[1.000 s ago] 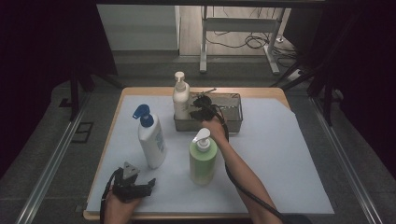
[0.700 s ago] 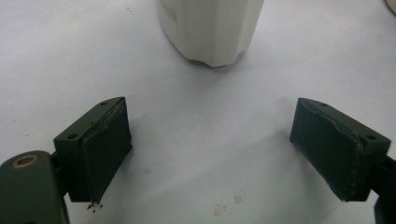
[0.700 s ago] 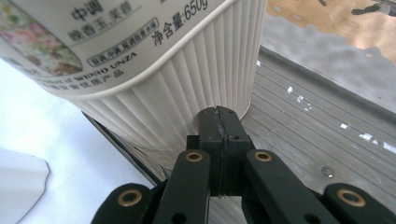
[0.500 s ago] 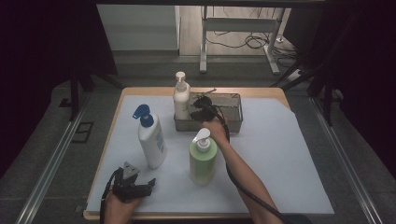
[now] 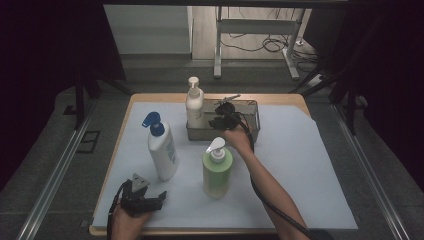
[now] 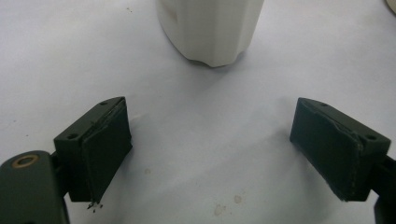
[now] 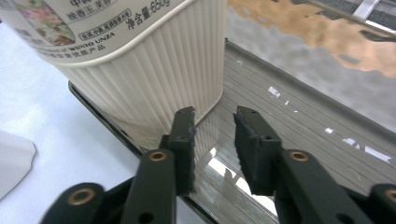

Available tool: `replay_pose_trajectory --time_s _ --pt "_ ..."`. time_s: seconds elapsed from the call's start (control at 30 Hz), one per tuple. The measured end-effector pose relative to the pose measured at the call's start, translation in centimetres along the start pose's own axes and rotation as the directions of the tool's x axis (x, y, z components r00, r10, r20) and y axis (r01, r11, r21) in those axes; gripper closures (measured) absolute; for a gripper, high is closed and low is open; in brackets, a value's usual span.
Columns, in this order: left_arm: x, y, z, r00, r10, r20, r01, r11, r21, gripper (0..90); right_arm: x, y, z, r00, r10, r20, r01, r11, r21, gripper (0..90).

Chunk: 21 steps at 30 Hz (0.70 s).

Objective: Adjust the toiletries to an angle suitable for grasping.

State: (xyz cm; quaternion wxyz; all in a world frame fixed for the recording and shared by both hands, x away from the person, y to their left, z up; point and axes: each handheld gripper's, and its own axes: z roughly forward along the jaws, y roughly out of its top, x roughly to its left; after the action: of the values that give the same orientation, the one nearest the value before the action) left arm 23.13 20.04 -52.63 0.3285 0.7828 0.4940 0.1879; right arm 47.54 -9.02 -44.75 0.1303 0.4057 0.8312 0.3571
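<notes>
The right gripper (image 5: pixel 218 116) hangs over the metal tray (image 5: pixel 251 131) at the worktop's far side, jaws slightly apart beside the cream pump bottle (image 5: pixel 194 106). The left gripper (image 5: pixel 150 200) rests near-left, jaws wide apart, near the blue-capped white bottle (image 5: pixel 162 150).

Left gripper (image 5: pixel 150 200) rests low with fingers wide apart (right gripper (image 5: pixel 220 114), arm outstretched, narrowly parted).
</notes>
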Motion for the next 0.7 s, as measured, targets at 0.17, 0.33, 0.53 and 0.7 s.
replay_pose_trajectory --time_s 0.17,0.33,0.53,0.7 --pt "0.0 0.0 0.0 1.0000 -0.001 0.000 0.001 1.0000 0.001 12.1 0.0 -0.3 -1.2 0.9998 -0.007 -0.019 0.006 1.000 -0.019 55.1" --pt "0.0 0.0 0.0 1.0000 0.000 0.001 0.000 1.0000 0.000 12.1 0.3 -0.7 -2.1 0.9989 -0.028 -0.038 0.027 0.999 -0.024 45.8" --pt "0.0 0.0 0.0 1.0000 -0.001 0.001 0.001 1.0000 -0.003 12.1 0.2 -1.5 -3.0 0.9977 -0.045 -0.051 0.043 0.999 -0.032 39.1" --pt "0.0 0.0 0.0 1.0000 -0.003 0.003 0.003 1.0000 -0.003 12.1 0.2 -2.1 -3.7 0.9966 -0.063 -0.054 0.061 0.998 -0.034 35.7"
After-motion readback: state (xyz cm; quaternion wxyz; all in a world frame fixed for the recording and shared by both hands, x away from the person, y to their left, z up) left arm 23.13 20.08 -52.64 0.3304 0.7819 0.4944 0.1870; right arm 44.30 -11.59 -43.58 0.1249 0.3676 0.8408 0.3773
